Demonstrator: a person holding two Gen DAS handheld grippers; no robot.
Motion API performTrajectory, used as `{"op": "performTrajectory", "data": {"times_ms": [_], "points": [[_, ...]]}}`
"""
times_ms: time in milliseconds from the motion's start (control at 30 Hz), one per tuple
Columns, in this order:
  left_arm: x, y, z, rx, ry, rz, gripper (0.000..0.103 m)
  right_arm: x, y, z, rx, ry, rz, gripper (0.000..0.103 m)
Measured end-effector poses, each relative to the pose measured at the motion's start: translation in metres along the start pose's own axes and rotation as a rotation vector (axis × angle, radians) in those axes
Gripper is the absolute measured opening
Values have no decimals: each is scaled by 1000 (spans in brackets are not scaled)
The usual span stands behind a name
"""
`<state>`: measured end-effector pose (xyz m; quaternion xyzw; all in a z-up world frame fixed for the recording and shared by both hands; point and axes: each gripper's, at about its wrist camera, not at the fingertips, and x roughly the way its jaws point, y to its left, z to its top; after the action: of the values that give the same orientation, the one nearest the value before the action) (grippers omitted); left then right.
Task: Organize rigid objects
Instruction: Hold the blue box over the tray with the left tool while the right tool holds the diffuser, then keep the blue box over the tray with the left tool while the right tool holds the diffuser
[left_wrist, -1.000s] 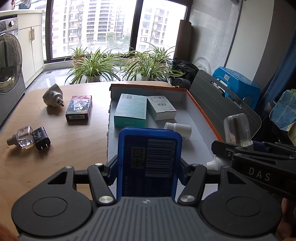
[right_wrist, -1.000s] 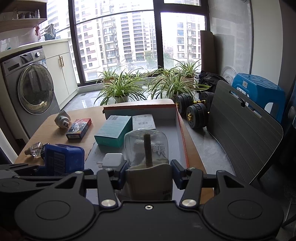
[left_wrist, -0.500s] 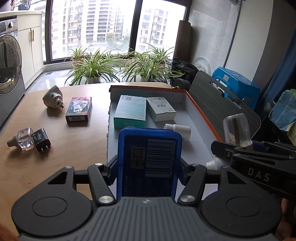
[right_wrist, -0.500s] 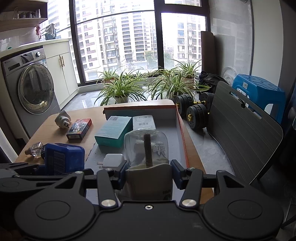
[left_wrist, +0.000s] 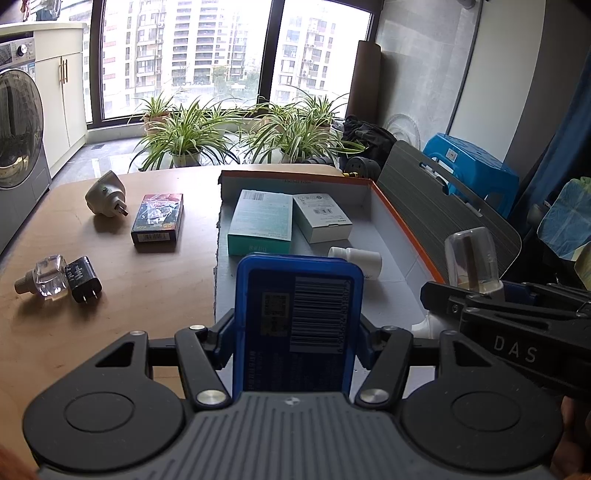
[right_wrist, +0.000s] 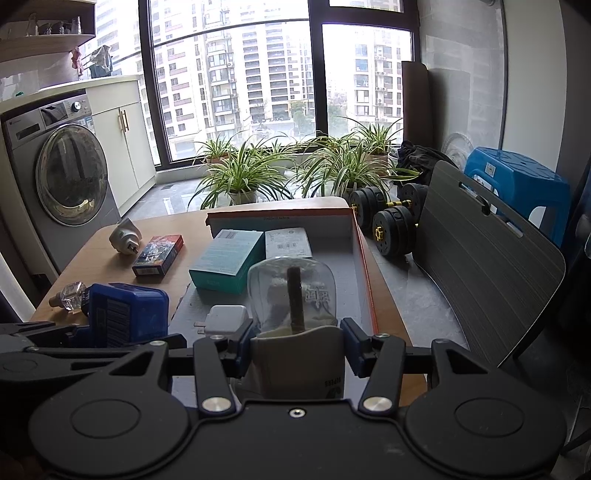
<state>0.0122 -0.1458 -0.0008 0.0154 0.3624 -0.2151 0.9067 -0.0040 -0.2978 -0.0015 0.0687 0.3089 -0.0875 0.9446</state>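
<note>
My left claw (left_wrist: 295, 332) grasps the stiff blue plastic box (left_wrist: 297, 317) by its flat sides above the desk's (left_wrist: 110, 295) near edge; my right claw (right_wrist: 297, 341) clenches the fragile, probably slippery clear-domed diffuser (right_wrist: 293, 295) at its beige base.

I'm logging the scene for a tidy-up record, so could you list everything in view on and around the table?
blue box: 1, blue with barcode, held in left gripper
refill bottle: 1, clear with dark wick, held in right gripper
tray: 1, grey with orange rim, on table
teal box: 1, teal, in tray
white box: 1, white, in tray beside teal box
white bottle: 1, white, lying in tray
white charger: 1, white, near end of tray
dark box: 1, dark with red, on table
plug-in unit: 1, off-white, on table
glass bottle: 1, clear, on table
black charger: 1, black, beside glass bottle
table: 1, wooden
left gripper: 1, black
right gripper: 1, black
</note>
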Motion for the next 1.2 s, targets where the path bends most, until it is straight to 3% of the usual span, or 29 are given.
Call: {"op": "performTrajectory", "data": {"times_ms": [1200], "points": [[6, -3, -3, 10, 13, -8, 63, 4, -13, -4, 20, 22, -20, 60]]}}
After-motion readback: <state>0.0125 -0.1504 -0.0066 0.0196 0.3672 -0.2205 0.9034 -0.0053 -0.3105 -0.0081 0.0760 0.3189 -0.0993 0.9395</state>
